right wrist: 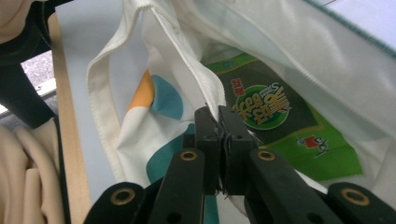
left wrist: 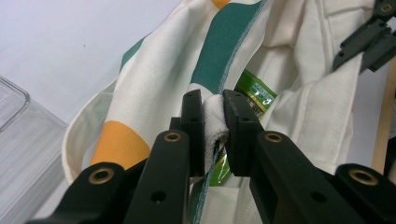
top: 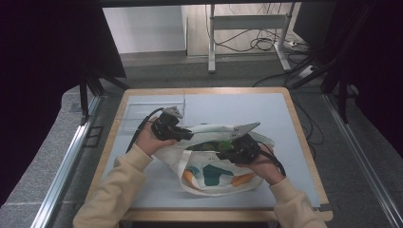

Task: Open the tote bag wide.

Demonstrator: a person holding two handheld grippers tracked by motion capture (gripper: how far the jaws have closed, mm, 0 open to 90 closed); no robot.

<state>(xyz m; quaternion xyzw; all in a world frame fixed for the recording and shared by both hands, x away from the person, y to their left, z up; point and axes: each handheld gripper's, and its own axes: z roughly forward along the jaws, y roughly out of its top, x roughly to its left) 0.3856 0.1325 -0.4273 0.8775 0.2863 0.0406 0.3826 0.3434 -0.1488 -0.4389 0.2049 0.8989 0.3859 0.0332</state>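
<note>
A cream cloth bag [top: 214, 178] with green and orange patches lies on the table, its mouth held apart. My left gripper [top: 189, 135] is shut on a bunched fold of the bag's rim [left wrist: 212, 119]. My right gripper [top: 223, 155] is shut on the opposite edge of the bag [right wrist: 205, 88], the cloth pinched thin between its jaws. Inside the bag lies a green snack packet [right wrist: 275, 116] with a round label; a corner of the packet [left wrist: 254, 93] shows past the left jaws. The other gripper [left wrist: 369, 37] appears at the upper right of the left gripper view.
The grey mat [top: 247, 109] covers a wooden table [top: 302, 137]. A clear plastic box [top: 142, 116] sits at the back left, near my left hand [top: 151, 140]; its wall [left wrist: 28, 154] shows in the left gripper view. A metal stand and cables are on the floor beyond.
</note>
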